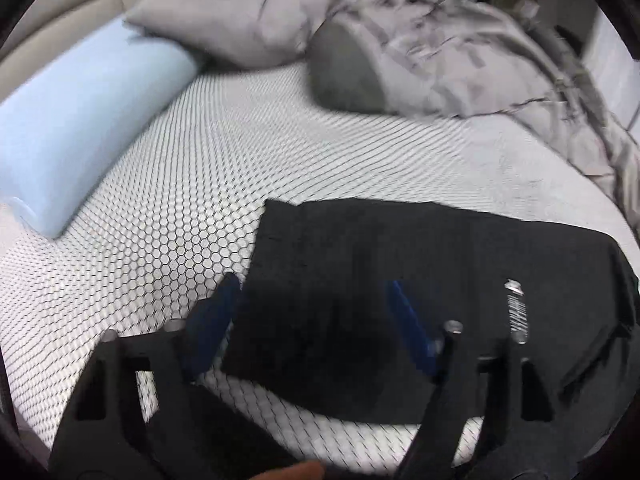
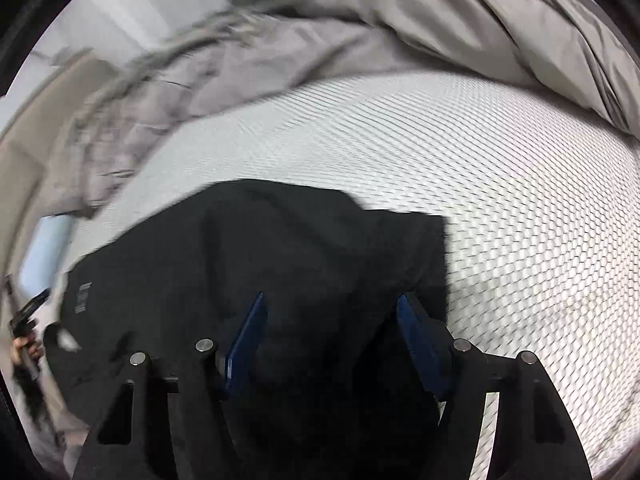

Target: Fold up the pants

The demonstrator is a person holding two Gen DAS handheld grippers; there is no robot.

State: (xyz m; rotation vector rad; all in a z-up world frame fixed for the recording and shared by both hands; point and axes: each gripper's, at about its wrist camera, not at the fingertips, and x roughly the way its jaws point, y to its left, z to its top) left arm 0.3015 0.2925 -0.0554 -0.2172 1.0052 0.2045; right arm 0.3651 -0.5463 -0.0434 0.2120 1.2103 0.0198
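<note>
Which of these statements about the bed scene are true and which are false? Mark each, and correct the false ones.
1. The black pants lie on a white sheet with a honeycomb pattern. True.
2. The left gripper has its jaws shut tight. False: its blue pads stand apart over the pants' edge.
3. A light blue bolster lies on the bed. True.
4. The duvet is red. False: it is grey and rumpled.
5. The right gripper is open above the pants. True.

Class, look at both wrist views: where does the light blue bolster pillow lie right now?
In the left wrist view, the light blue bolster pillow lies at the far left on the honeycomb-patterned mattress, beside the grey pillow and well apart from the black pants.
</note>
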